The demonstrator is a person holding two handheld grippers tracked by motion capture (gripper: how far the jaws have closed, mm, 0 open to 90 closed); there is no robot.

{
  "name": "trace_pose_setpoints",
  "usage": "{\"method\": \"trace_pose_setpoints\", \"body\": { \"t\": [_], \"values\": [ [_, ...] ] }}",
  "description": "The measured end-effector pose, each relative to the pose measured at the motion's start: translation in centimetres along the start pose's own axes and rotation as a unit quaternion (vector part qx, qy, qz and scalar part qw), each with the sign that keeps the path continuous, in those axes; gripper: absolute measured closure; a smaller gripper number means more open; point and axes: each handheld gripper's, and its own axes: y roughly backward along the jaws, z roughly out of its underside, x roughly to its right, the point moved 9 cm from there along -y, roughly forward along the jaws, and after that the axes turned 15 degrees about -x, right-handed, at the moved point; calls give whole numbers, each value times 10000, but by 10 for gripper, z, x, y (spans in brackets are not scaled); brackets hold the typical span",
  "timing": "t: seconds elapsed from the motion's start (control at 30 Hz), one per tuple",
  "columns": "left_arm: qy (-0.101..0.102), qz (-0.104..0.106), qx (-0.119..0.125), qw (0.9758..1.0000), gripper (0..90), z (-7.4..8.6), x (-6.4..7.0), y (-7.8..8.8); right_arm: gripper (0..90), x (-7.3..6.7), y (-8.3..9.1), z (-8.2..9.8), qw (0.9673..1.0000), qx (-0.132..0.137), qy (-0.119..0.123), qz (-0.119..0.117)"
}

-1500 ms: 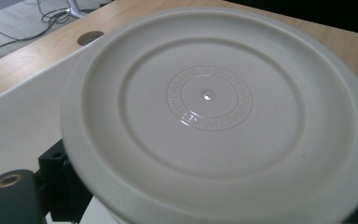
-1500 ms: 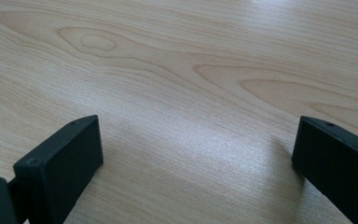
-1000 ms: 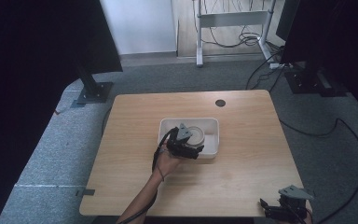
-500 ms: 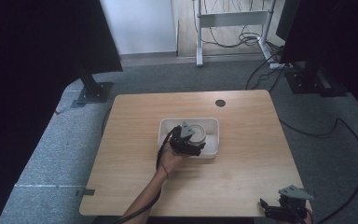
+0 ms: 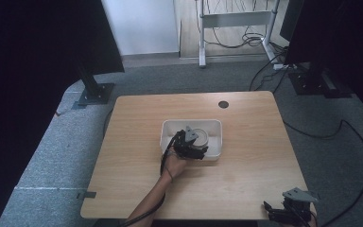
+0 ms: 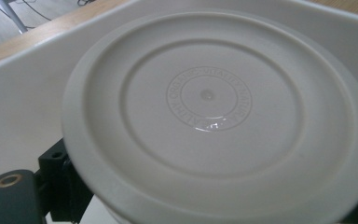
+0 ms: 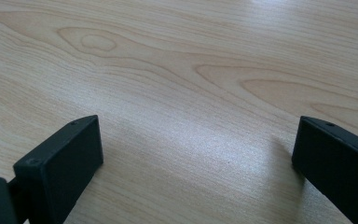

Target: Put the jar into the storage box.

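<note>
The lid (image 6: 214,116), round and off-white, is sitting in the white tray (image 5: 215,126) at the table's (image 5: 137,118) middle, and the left gripper (image 5: 192,147) is reaching over the tray's near wall to it. A black jaw is showing beside the lid's rim in the left gripper view; whether the jaws are pinching it I cannot tell. The right gripper (image 7: 193,154) is resting at the table's near right corner, its jaws standing wide apart over bare wood.

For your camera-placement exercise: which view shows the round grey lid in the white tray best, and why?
The left gripper view: the round grey lid is close enough to show its rings and embossed lettering. In the high view the lid is small, inside the white tray, partly behind the left gripper.
</note>
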Motion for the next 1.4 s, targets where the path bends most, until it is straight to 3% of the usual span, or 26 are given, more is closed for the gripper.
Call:
{"method": "trace_pose_setpoints", "body": {
  "t": [0.2,0.33,0.63,0.8,0.93,1.13,1.4],
  "values": [
    [-3,-165,-66,9998,100,2,1,-2,12,0,0,0,10000,0,-1,0],
    [51,-155,-133,9998,100,6,2,-6,12,0,0,0,10000,1,-1,0],
    [307,11,-185,9994,99,10,0,-10,12,0,0,0,10000,1,1,0],
    [491,209,-216,9983,98,11,-3,-10,12,0,0,0,10000,0,-1,0],
    [481,215,-230,9983,96,11,-3,-10,12,0,0,0,10000,-1,-2,1],
    [622,372,-119,9973,78,10,-4,-9,12,0,0,0,10000,0,-1,1],
    [631,382,-9,9973,66,6,-5,-3,12,0,0,0,10000,0,-2,0]
  ]
}}
